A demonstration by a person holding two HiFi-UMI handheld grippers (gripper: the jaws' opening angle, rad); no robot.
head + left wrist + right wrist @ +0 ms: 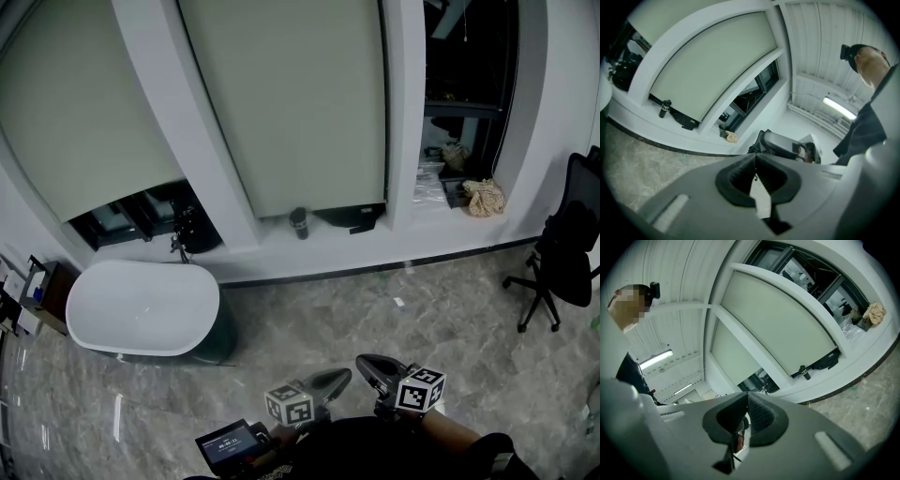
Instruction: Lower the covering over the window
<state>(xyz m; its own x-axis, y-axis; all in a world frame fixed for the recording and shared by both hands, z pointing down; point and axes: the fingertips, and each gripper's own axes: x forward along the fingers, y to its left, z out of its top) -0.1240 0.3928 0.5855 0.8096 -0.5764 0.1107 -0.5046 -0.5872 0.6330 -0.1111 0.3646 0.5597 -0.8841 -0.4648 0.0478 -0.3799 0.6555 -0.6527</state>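
Shut and empty, the left gripper and right gripper were held side by side over the floor's near edge. At its far edge, the middle blind was drawn almost to the sill, where a bottle was stood. A bathtub was set before the left window.

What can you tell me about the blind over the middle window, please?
The middle blind is a plain, pale grey-green sheet that looks like matte fabric, flat and unwrinkled. It hangs between two white pillars, with a thin dark line running down its right edge. It is drawn most of the way down, and its straight bottom edge stops just above the white sill, leaving a dark strip of window showing at the lower right. A small dark cup stands on the sill at that bottom edge.
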